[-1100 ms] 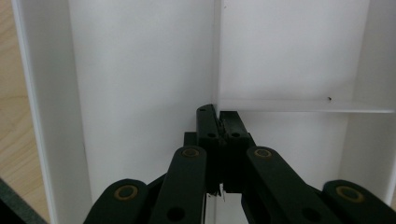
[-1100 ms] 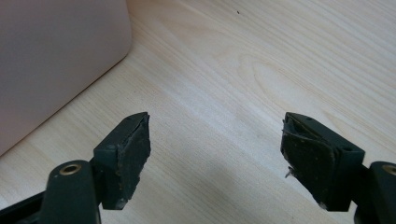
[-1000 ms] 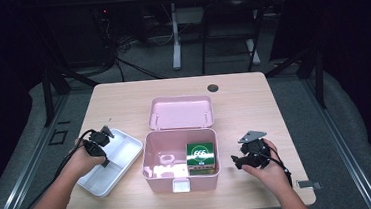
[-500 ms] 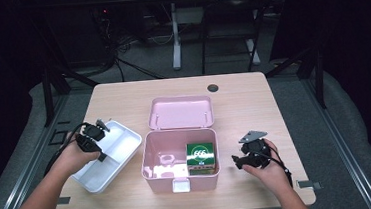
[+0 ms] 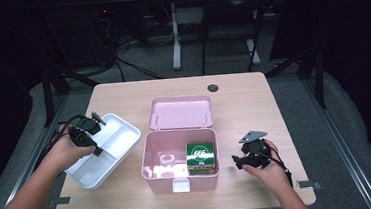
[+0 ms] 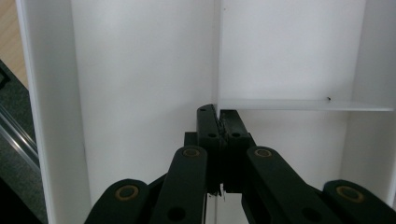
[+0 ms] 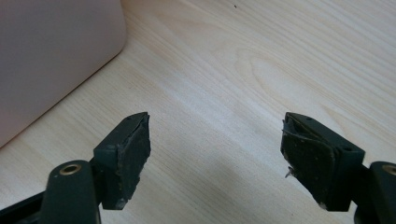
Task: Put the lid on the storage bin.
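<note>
Hovering over the white tray [image 5: 108,149], the left gripper [image 5: 86,131] had its jaws pressed together on nothing.
That divided tray sat by the table's [image 5: 273,102] left edge, its inner partition [image 6: 299,104] just past the black fingertips [image 6: 208,122] in the left gripper view — the pink box [image 5: 179,157] stood just beside it at the front edge, lid [image 5: 180,112] thrown back, a green packet [image 5: 200,156] inside. Near the front right corner the right gripper [image 5: 242,159] rested with jaws spread wide and empty — bare wood between its pads [image 7: 133,154].
</note>
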Demonstrator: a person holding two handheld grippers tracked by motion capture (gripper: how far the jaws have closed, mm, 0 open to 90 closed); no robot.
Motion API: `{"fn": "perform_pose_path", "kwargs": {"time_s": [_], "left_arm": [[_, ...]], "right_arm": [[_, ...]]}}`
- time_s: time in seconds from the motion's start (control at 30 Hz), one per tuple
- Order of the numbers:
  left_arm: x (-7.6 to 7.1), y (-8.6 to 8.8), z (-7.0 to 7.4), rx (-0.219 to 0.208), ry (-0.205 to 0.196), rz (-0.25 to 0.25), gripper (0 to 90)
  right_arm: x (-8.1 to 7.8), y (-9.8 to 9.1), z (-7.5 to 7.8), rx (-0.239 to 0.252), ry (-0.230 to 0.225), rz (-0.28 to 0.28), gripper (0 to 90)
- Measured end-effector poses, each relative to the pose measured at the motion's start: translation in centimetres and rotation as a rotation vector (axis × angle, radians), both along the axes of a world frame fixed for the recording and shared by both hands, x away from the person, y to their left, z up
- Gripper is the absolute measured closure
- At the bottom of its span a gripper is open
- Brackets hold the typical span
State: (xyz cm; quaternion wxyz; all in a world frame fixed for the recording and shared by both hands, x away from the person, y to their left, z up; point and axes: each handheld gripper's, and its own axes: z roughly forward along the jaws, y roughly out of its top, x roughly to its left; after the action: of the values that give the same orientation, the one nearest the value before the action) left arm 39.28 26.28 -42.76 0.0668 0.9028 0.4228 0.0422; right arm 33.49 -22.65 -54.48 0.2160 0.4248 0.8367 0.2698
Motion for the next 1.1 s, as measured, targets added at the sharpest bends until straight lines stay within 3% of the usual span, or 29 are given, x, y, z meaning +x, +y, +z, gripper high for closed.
{"fn": "perform_pose_path", "kwargs": {"time_s": [0.13,0.43,0.53,0.6,0.7,0.73,0.77,0.87,1.1], "left_arm": [[-0.2,-0.4,1.8,0.001,-0.011,-0.017,89.1],[-0.6,-1.0,4.3,0.020,-0.037,-0.048,89.1],[-0.7,-1.4,4.9,0.022,-0.037,-0.081,89.1],[-0.8,-2.3,5.2,0.053,-0.029,-0.140,89.1],[-0.9,-3.0,5.2,0.060,-0.031,-0.180,89.1],[-0.9,-3.7,5.3,0.076,-0.032,-0.229,89.1],[-0.9,-3.7,5.3,0.076,-0.032,-0.229,89.1],[-1.1,-5.5,5.3,0.104,-0.036,-0.306,89.1],[-1.1,-8.2,5.4,0.123,-0.037,-0.399,89.1]], "right_arm": [[0.0,0.0,0.0,-0.001,0.001,0.002,23.6],[0.0,-0.1,0.0,0.001,-0.006,-0.005,23.6],[0.0,-0.1,0.0,0.000,-0.006,-0.004,23.6],[0.0,-0.1,0.0,-0.001,-0.004,-0.002,23.6],[0.0,-0.1,-0.1,-0.006,-0.002,-0.001,23.6],[0.0,-0.1,-0.1,-0.006,-0.002,-0.001,23.6],[0.0,-0.1,-0.1,-0.006,-0.002,-0.001,23.6],[0.1,-0.2,-0.2,-0.004,0.000,-0.003,23.6],[0.1,-0.2,-0.3,-0.004,0.006,-0.006,23.6]]}}
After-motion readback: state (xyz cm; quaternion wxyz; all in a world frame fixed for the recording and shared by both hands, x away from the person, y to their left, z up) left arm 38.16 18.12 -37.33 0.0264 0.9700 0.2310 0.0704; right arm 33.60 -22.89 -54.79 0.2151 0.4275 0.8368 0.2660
